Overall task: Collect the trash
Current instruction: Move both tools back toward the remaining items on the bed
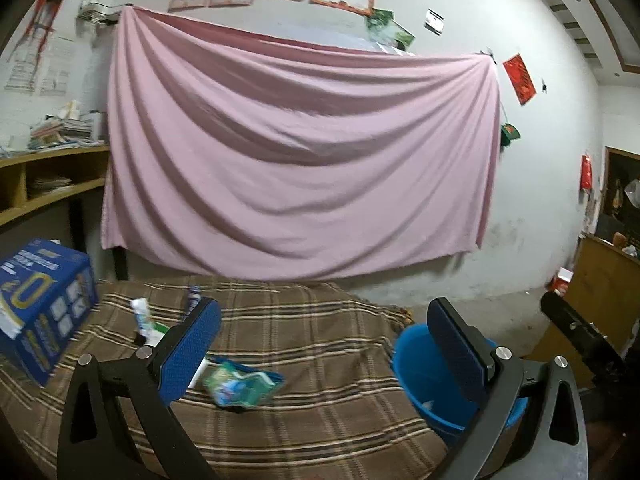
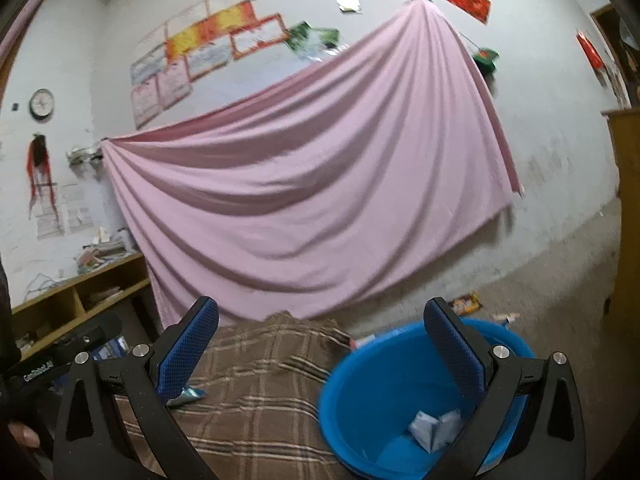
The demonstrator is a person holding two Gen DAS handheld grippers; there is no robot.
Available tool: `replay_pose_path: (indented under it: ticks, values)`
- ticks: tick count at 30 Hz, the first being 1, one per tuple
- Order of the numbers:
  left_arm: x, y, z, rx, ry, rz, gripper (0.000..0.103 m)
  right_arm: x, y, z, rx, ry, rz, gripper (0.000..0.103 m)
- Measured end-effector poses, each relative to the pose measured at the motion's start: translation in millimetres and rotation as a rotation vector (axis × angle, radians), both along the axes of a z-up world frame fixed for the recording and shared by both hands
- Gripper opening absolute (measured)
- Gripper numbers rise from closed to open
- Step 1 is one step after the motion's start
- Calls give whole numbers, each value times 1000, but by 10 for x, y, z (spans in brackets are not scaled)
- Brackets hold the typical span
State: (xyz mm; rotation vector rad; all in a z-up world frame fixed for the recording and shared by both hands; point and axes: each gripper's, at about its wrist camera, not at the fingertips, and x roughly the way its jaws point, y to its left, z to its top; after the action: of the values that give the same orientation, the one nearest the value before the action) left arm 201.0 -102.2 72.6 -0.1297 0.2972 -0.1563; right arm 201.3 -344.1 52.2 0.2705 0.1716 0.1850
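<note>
Left gripper (image 1: pixel 324 344): jaws spread wide, nothing between the pads; aimed over the plaid cloth (image 1: pixel 320 412).
Right gripper (image 2: pixel 320 344): jaws spread wide, empty; right finger overlaps the blue bucket (image 2: pixel 384 384).
Trash on cloth: green-and-blue wrapper (image 1: pixel 240 384) at 6 o'clock in the left view, motion-blurred, print unreadable; more packets (image 1: pixel 146 322) at 9 o'clock, partly hidden behind the left finger.
Trash in bucket: crumpled pale paper (image 2: pixel 434 432) on the bottom, partly cut off by the finger.
Floor litter (image 2: pixel 466 303): at 3 o'clock beyond the bucket, too blurred to identify.
Blue box (image 1: pixel 44 308): at 9 o'clock, cropped by the frame edge.
</note>
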Motion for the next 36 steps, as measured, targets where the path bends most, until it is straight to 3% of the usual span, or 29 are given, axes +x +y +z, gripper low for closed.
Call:
replay_pose_path:
  ticks: [9, 18, 23, 36]
  values:
    - [-254, 428, 96, 29, -81, 103, 101, -182, 540, 204, -40, -187, 47, 103]
    - [-480, 905, 40, 61, -124, 197, 101, -195, 1091, 218, -110, -248, 128, 103]
    - [-489, 1165, -93, 64, -84, 234, 101, -13, 1429, 142, -174, -160, 219, 103]
    - [-128, 1470, -513, 61, 144, 255, 101, 754, 1817, -320, -216, 294, 346, 103]
